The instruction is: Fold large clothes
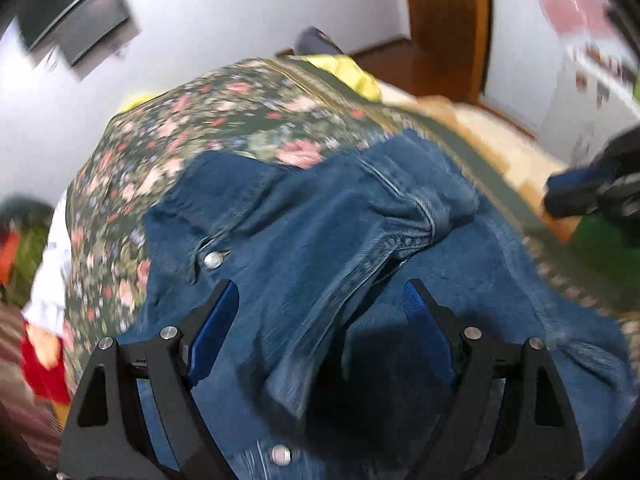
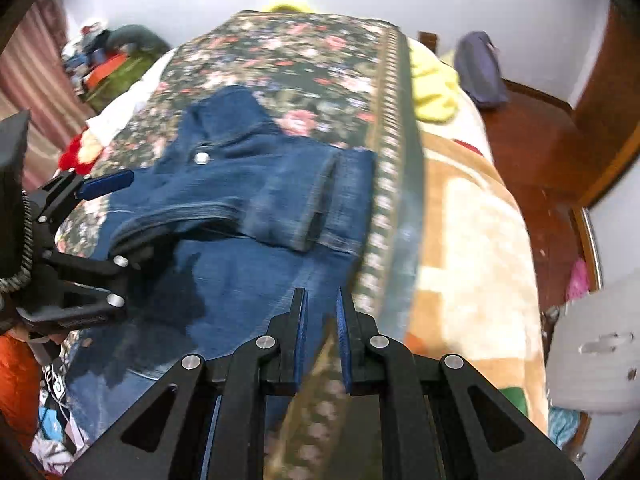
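Right wrist view: shut right hand-held gripper (image 2: 323,296) above denim jacket (image 2: 248,216)

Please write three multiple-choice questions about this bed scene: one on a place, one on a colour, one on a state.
1. Where does the denim garment lie?
A. on the floral blanket
B. on the floor
C. on a chair

2. What colour is the crumpled cloth beyond the blanket's border?
A. red
B. yellow
C. black

3. How is the left hand-held gripper?
A. shut on denim
B. open
C. shut on nothing

Answers: 1 A, flowers surround the denim; 2 B, it looks pale yellow; 3 B, its pads stand wide apart above the garment.
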Tool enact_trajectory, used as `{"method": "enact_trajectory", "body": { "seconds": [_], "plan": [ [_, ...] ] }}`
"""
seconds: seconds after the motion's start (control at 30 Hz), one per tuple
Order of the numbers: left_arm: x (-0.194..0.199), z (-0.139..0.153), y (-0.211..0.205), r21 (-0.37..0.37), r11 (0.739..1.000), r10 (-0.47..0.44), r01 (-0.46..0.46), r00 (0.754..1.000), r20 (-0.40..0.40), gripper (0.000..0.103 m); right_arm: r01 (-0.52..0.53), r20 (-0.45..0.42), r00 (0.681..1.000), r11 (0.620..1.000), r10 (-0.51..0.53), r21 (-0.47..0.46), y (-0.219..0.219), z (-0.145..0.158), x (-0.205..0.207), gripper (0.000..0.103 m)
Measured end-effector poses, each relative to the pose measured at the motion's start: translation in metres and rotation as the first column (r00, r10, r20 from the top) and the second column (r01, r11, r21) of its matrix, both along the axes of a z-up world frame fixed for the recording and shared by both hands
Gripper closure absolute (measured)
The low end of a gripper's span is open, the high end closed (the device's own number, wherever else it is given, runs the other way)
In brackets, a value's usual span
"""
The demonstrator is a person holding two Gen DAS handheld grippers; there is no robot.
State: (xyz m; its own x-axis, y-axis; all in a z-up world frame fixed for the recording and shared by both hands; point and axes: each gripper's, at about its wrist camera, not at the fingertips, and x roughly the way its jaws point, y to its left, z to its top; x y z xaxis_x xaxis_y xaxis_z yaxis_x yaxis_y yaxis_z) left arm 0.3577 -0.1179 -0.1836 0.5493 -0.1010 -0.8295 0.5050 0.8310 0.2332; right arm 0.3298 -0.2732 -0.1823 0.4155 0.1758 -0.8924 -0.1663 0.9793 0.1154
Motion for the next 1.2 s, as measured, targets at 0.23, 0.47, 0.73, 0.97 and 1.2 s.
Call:
{"method": "enact_trajectory", "body": {
  "seconds": [0.23,0.47,0.73,0.97,1.2],
  "plan": [
    [0.026,-0.023,0.006,-0.001,0.995,0.100,-0.100,0.995,-0.005,0.044,0.022,-0.023,1.000,0.998,-0.021,0.057,0.002,-0.023,0.016,0.093],
    [0.029,0.017,0.076,-0.147,0.953,0.273,-0.263,0.961,0.047,0.082,-0.019,-0.063,0.998,0.999,0.021,0.032,0.024,-0.056,0.034,0.093],
    [0.011,0.002,0.194,-0.219,0.857,0.462,-0.466,0.884,-0.075,0.079,-0.031,-0.070,0.997,0.998,0.035,0.060,0.015,-0.065,0.032,0.093],
    [-0.033,-0.060,0.261,-0.263,0.766,0.515,-0.587,0.805,-0.296,0.065,-0.017,-0.105,0.994,0.998,0.011,-0.060,0.016,-0.079,0.021,0.093],
    [-0.053,-0.086,0.289,-0.397,0.648,0.496,-0.650,0.756,-0.427,0.049,-0.011,-0.125,0.992,0.993,-0.003,-0.117,0.026,-0.077,0.022,0.093]
  ]
}}
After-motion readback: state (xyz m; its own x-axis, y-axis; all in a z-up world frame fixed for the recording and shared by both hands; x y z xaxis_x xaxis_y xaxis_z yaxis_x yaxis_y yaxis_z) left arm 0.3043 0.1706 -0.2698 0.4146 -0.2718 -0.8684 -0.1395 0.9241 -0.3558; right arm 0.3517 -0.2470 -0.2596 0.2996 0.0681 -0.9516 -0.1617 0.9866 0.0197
